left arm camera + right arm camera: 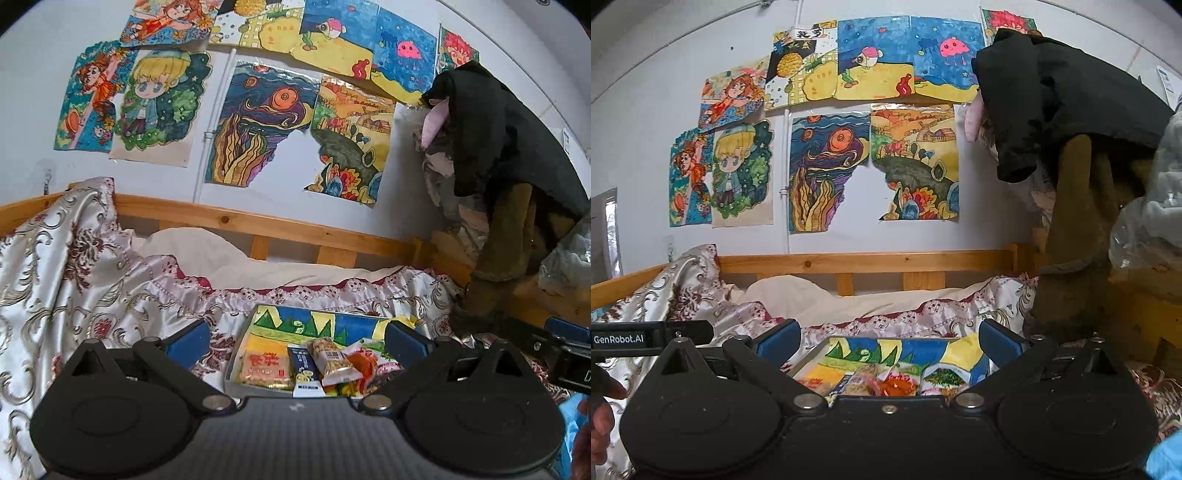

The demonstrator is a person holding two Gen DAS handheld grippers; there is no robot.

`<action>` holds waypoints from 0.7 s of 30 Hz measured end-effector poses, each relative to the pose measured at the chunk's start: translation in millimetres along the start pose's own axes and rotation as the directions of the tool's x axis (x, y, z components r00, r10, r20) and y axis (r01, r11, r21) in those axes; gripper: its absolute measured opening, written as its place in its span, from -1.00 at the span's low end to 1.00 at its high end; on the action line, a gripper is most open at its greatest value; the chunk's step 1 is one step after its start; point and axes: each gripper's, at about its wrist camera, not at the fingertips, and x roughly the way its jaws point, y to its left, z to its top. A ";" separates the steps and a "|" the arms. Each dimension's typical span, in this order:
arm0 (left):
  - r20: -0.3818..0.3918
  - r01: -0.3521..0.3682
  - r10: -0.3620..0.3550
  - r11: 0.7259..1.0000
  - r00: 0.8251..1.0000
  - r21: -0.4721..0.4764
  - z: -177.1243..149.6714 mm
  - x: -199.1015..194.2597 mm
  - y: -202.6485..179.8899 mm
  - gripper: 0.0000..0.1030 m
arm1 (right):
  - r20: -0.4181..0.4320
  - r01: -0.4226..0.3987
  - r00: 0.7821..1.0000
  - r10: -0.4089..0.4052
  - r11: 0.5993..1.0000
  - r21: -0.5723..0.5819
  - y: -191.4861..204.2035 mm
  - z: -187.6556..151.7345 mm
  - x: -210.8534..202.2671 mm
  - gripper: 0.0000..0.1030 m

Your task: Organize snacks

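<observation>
While both the left gripper (297,341) and the right gripper (890,341) hover with fingers spread wide and empty, the snack packets (325,363) lie in a shallow painted box (291,319) on the embroidered bedspread (92,258).

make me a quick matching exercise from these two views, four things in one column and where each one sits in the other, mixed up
Things:
1. snack packets
2. tray
3. drawings
4. black garment

Places:
A. taped on the white wall
B. draped over the pile at the right
C. on the patterned bedspread
D. inside the tray

Pairs: 1-D, 2-C, 3-A, 4-B
</observation>
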 end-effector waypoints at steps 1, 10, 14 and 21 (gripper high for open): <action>0.003 -0.003 0.003 1.000 1.000 0.002 -1.9 -6.3 -0.4 0.99 | 0.002 -0.002 1.000 0.002 1.000 -0.001 0.6 -1.3 -6.4 0.99; 0.011 -0.029 0.029 1.000 1.000 -0.004 -18.7 -49.8 -0.2 0.99 | -0.008 -0.014 1.000 0.014 1.000 -0.004 6.6 -17.8 -52.3 0.99; 0.009 -0.044 0.044 0.999 0.999 0.008 -30.0 -65.2 0.8 0.99 | -0.019 -0.017 1.000 0.017 1.000 0.004 10.8 -28.9 -66.7 0.99; -0.026 -0.099 0.099 0.995 0.995 -0.004 -57.6 -82.6 1.7 0.99 | -0.033 0.009 0.999 -0.009 1.000 0.017 17.6 -50.7 -89.1 0.99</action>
